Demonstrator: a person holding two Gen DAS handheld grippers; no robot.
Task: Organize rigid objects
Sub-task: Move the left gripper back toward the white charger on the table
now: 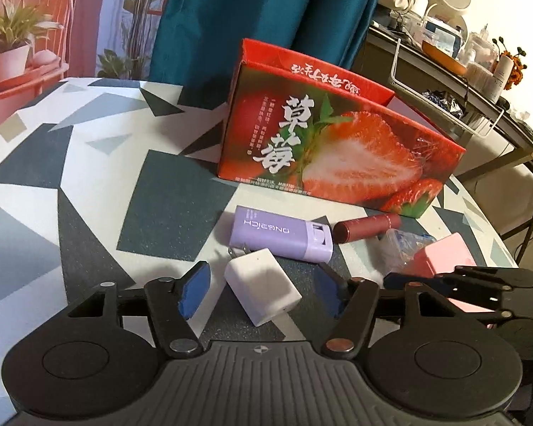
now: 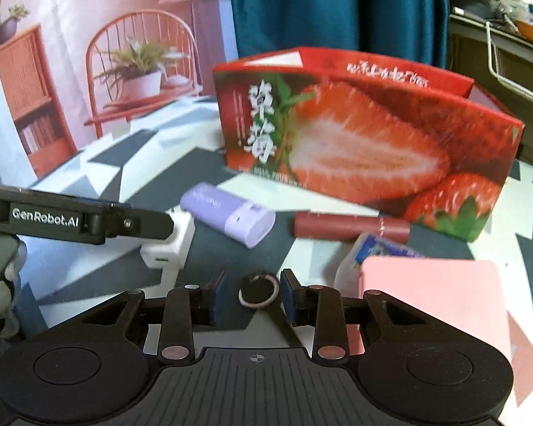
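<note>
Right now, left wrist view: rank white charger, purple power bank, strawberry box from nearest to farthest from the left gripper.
1. white charger: between the open fingers of the left gripper, nearest.
2. purple power bank: just beyond the charger, lying flat, slightly right.
3. strawberry box: standing at the back, farthest.

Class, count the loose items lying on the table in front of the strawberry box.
6: white charger, purple case, red tube, plastic packet, pink box, ring. Others may be hidden.
</note>
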